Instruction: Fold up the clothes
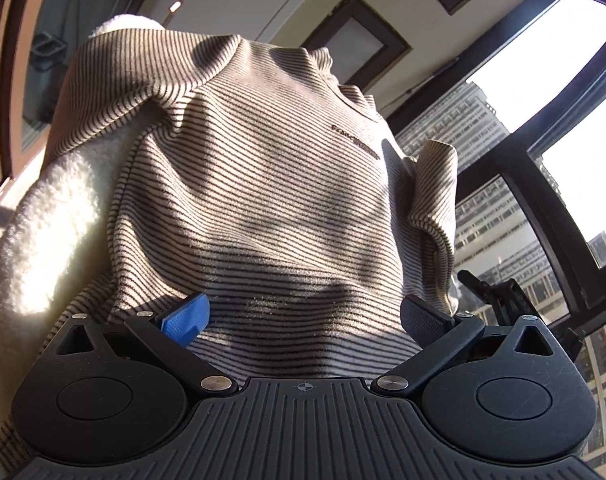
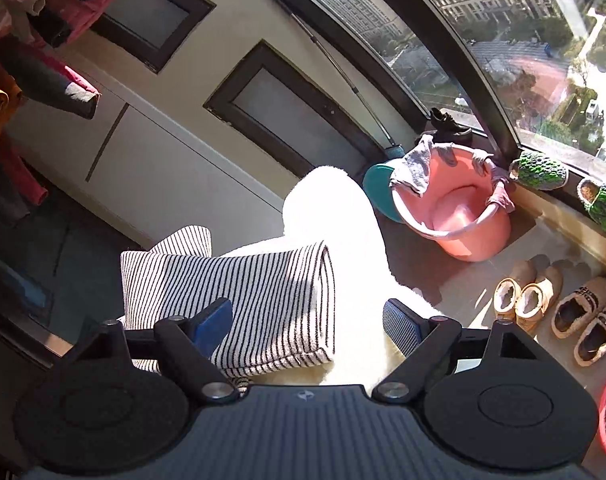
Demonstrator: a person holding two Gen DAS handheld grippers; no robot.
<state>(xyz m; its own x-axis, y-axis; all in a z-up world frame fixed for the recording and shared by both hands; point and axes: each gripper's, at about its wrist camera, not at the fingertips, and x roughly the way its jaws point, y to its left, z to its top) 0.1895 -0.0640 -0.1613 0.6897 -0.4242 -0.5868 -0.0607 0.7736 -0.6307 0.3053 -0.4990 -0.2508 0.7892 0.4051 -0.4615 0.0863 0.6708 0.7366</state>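
A: How many things do you count?

B: One striped shirt, lying on one white fluffy blanket. In the right wrist view the same shirt looks folded at its right edge, and the blanket goes out under it. On the floor I count one pink tub with grey cloths over its rim, one teal basin just behind it, two tan boots and two brown slippers. On the window sill there are two green slippers and one black shoe.

A: And the fingers?

B: The left gripper has its fingers spread wide, released. The hem of the shirt lies between them, and the blue pad seems to touch the cloth, but nothing is pinched. The right gripper is also spread wide. Its left finger is over the striped cloth, and I cannot tell if it touches it. The other finger is beside the blanket. It holds nothing.

A: Where is the shirt?

B: Spread on the blanket, directly in front of both grippers.
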